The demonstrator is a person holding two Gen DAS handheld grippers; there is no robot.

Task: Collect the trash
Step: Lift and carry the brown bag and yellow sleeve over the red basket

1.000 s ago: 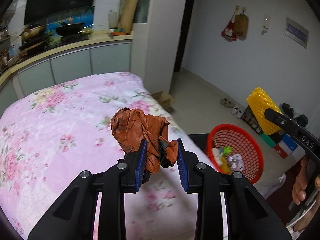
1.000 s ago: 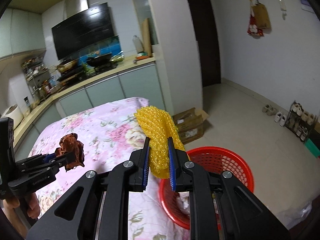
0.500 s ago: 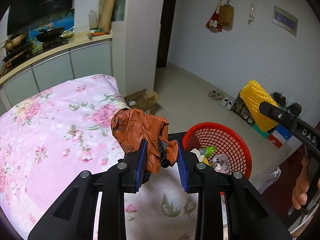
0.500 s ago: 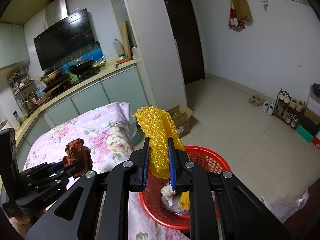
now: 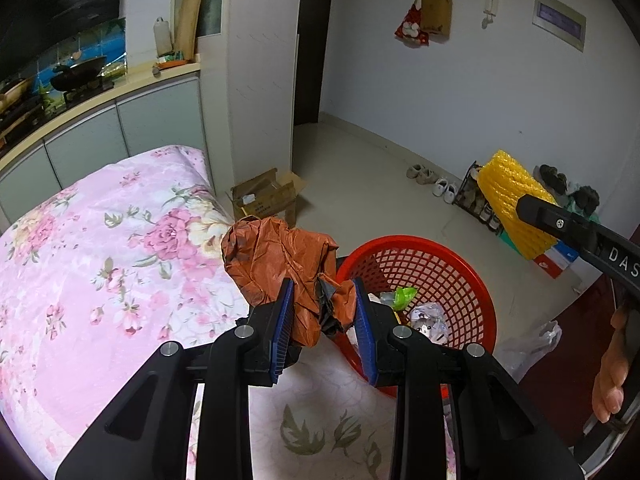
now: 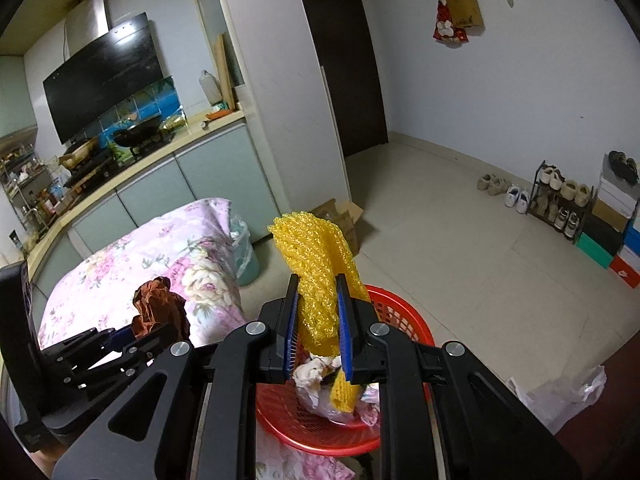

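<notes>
Two grips full: left gripper [image 5: 322, 312] clamped on crinkled rust-brown wrapper [image 5: 280, 260], right gripper [image 6: 318, 320] pinching knobbly yellow foam net [image 6: 316, 264]. Round red mesh basket [image 5: 460, 264] at 3 o'clock beside pink floral cloth [image 5: 100, 260]. Pale tiled floor [image 6: 460, 248], kitchen counter [image 5: 120, 92] at 10.

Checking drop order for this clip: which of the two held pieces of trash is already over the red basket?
The yellow foam net in the right gripper: it hangs above the red basket. The crumpled brown bag in the left gripper is beside the basket's rim.
</notes>
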